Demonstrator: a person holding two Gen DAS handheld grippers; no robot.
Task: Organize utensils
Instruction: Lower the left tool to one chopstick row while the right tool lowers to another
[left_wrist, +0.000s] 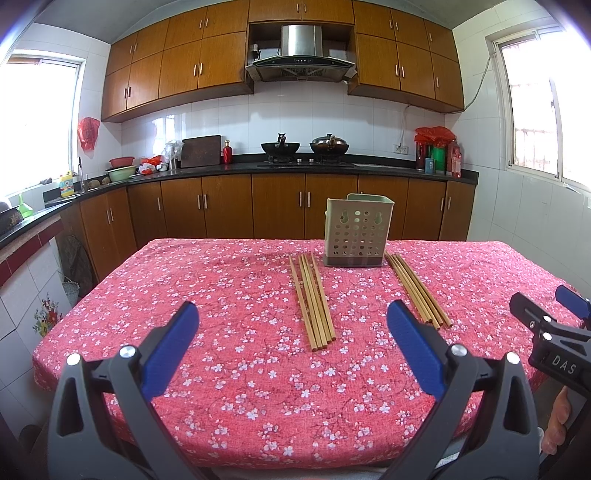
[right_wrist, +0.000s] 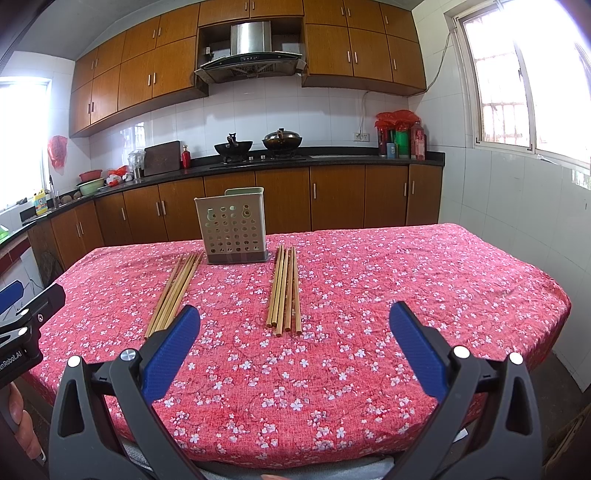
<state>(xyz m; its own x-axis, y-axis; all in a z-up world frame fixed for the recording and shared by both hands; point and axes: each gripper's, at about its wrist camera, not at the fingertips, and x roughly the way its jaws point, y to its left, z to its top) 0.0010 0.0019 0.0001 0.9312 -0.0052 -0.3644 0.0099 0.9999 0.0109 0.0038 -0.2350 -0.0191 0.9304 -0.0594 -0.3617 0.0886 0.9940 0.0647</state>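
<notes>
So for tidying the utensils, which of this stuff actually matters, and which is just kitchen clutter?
Part of the job:
- left chopstick bundle
- right chopstick bundle
- perforated utensil holder
- left hand-held gripper, open
- right hand-held gripper, open

Just lying about:
- two woks
- cutting board
- red bottle
- basins

Home kitchen — wood cabinets (left_wrist: 184, 70), range hood (left_wrist: 300, 55), woks on stove (left_wrist: 306, 160).

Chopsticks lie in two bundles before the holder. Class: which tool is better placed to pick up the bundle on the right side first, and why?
The right tool. Its open fingers point almost straight at the right bundle, while the left tool faces the left bundle instead. Both are open and holding nothing, short of the holder.
</notes>
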